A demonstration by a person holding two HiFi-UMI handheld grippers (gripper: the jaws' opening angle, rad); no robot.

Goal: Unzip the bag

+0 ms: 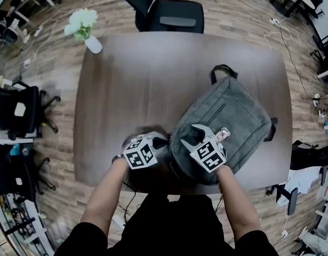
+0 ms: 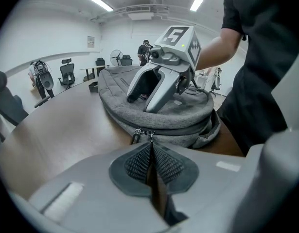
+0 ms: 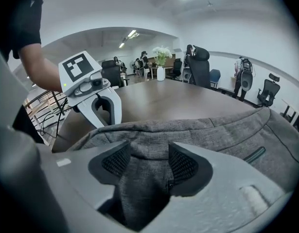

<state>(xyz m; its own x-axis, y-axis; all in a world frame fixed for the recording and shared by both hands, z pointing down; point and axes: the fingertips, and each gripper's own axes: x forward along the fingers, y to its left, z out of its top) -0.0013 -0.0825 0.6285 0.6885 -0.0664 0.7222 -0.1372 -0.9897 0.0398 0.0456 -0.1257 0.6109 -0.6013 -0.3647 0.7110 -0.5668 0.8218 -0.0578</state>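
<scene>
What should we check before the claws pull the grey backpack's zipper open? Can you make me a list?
1. The backpack lies flat on the table: ok.
2. The left claw grips the zipper pull: ok. Its jaws are together with the pull at their tips.
3. The right claw holds the bag steady: not ok. Its jaws stand apart over the grey fabric and do not squeeze it.
4. The zipper's path around the bag is free: cannot tell, since most of it is out of sight.
5. The vase is out of the way: ok, it stands at the table's far corner.
</scene>
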